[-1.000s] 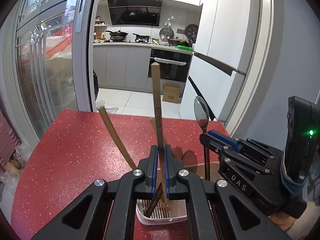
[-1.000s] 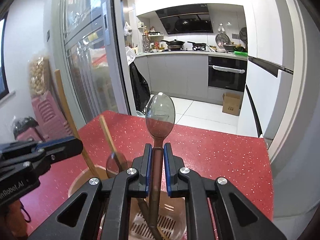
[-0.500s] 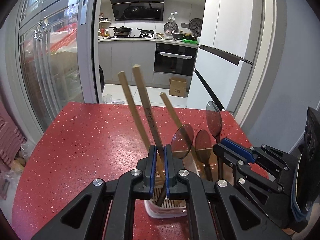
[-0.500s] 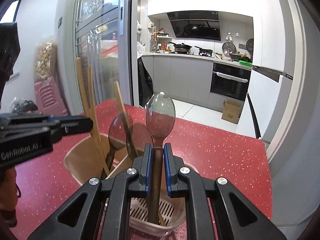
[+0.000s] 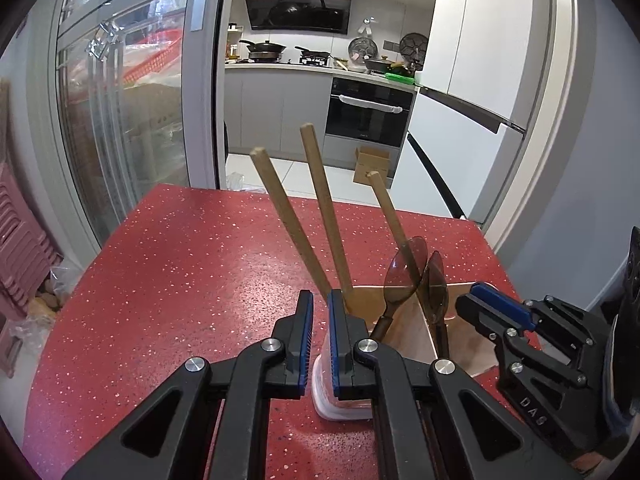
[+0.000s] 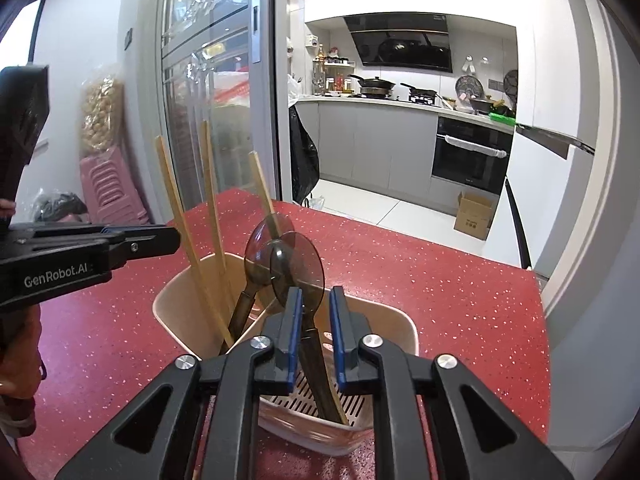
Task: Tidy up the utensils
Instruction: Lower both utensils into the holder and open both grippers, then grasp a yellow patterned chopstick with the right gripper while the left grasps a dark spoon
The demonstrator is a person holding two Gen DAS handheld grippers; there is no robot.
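A beige two-compartment utensil holder [image 6: 400, 320] stands on the red speckled table [image 5: 180, 280]. Three wooden chopsticks [image 5: 294, 232] and two translucent brown spoons [image 6: 264, 248] stand in the holder [image 5: 404, 340]. My left gripper [image 5: 319, 300] is just in front of the holder, shut to a narrow gap with nothing between its pads. In the right wrist view it [image 6: 176, 236] sits beside the chopsticks [image 6: 172, 200]. My right gripper [image 6: 316, 296] is over the near compartment. Its jaws are opening around the nearer spoon's handle [image 6: 310, 344], which stands free of the right pad.
The table's far edge meets a sliding glass door [image 5: 120, 120] on the left, with a kitchen doorway beyond it. A cardboard box [image 6: 474, 216] sits on the kitchen floor. Pink stools [image 6: 108, 192] stand left of the table. A hand [image 6: 16, 360] holds the left gripper.
The chopstick that was in my left gripper now stands free in the holder, and the gripper has drawn back to the holder's near side. My right jaws have spread off the spoon handle.
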